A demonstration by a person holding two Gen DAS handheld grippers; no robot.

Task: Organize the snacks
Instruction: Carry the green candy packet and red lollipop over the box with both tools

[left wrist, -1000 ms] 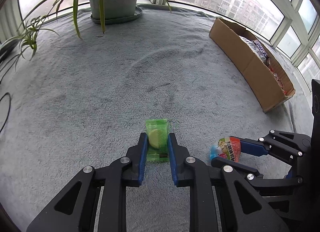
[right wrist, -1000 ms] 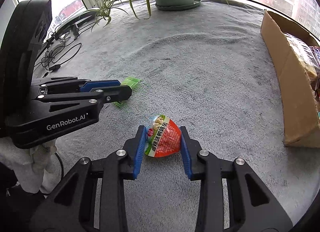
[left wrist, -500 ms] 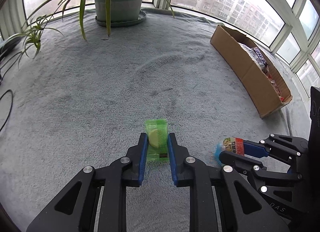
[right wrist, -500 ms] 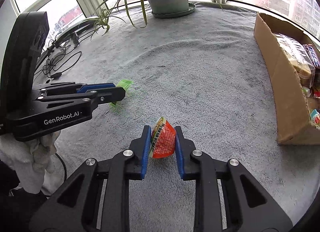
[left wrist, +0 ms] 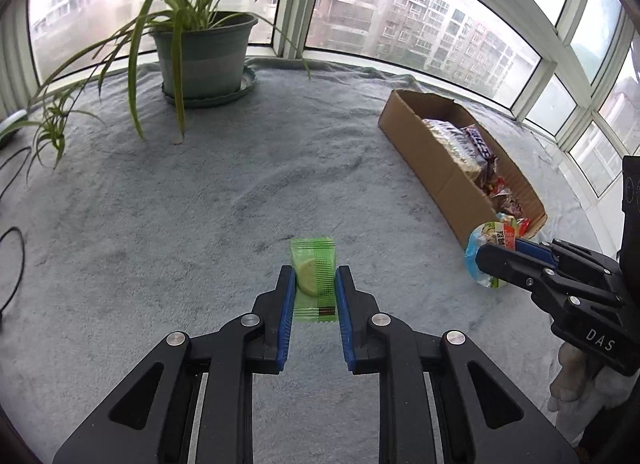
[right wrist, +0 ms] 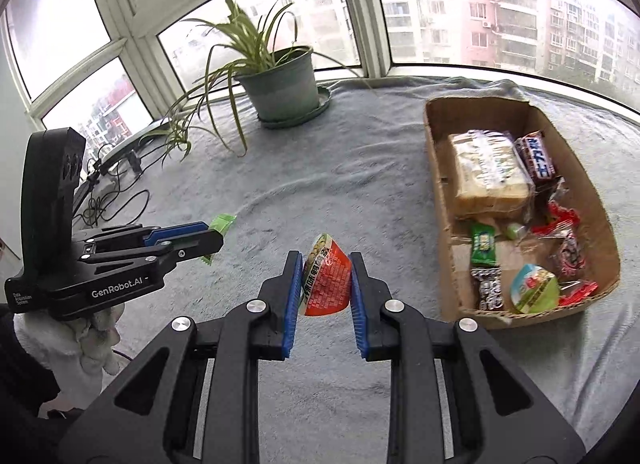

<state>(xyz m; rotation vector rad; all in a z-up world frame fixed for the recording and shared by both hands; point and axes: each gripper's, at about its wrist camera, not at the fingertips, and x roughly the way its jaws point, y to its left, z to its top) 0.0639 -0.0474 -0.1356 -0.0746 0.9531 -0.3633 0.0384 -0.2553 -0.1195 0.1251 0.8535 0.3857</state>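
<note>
My left gripper is shut on a green snack packet, held above the grey cloth. In the right wrist view the same left gripper shows at the left with the green snack packet poking past its tips. My right gripper is shut on a red snack cup, lifted off the cloth; from the left wrist view the right gripper and the red snack cup hang just in front of the cardboard box. The cardboard box holds several snacks.
A potted spider plant stands at the back by the windows; this potted spider plant is left of the box. Black cables lie at the left edge. A grey cloth covers the surface. Gloved hands hold both grippers.
Both grippers rose off the cloth with their snacks. The right gripper closed tighter on the red cup and moved toward the box, whose inside has come into view.
</note>
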